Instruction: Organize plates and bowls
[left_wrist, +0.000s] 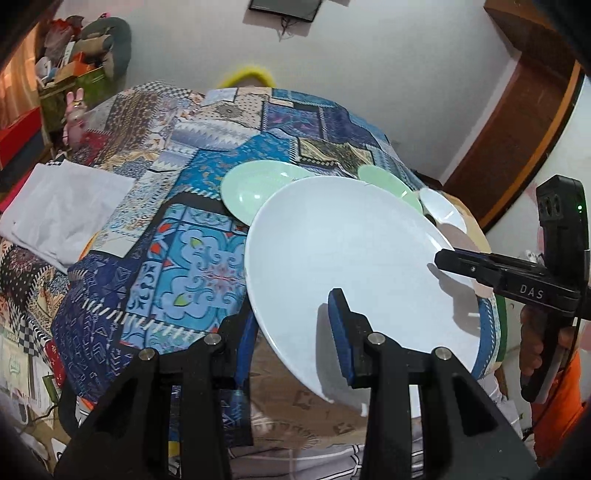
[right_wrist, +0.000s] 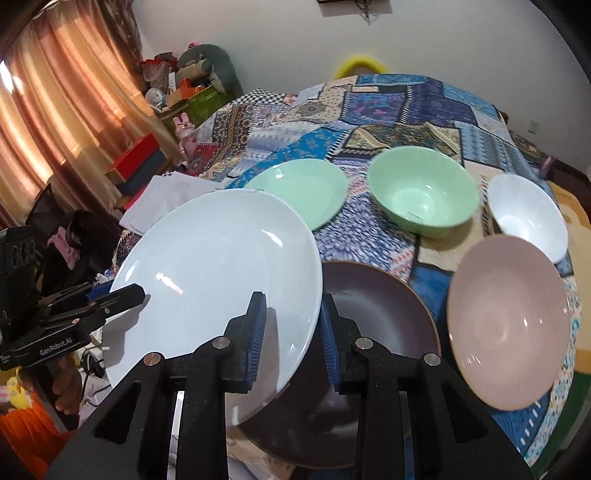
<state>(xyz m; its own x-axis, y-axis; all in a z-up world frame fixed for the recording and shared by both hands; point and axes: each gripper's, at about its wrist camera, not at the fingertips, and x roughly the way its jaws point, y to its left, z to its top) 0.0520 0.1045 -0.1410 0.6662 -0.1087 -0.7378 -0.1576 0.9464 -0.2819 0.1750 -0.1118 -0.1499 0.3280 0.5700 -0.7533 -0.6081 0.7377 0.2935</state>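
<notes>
Right wrist view: the white plate (right_wrist: 218, 280) is carried tilted above the patchwork bedspread (right_wrist: 406, 107), each gripper clenched on a rim. The right gripper (right_wrist: 291, 339) has its jaws closed on the near right rim, one blue pad on the upper face and one beneath. The left gripper (right_wrist: 122, 295) bites the far left rim. Relative to the white plate, the dark brown plate (right_wrist: 380, 310) lies directly below its right edge. The pink plate (right_wrist: 509, 325) sits farther right. The green plate (right_wrist: 306, 188), green bowl (right_wrist: 424, 192) and small white bowl (right_wrist: 528, 214) sit beyond it.

Left wrist view: the left gripper (left_wrist: 295, 332) straddles the near rim of the plate (left_wrist: 351, 251), and the right gripper (left_wrist: 454, 262) meets the opposite rim.

Likely hazards, judged from this arrangement:
- The glossy glazed rim may slide out of one pair of pads if the hands drift apart or twist unequally; the plate would then swing on the remaining grip.
- A drop would likely strike the dark brown plate beneath, risking chips to both.
- The bedspread looks soft and uneven, so a plate set down off-centre on another may rock or slide.
- A low sweep rightward could clip the pink plate.
</notes>
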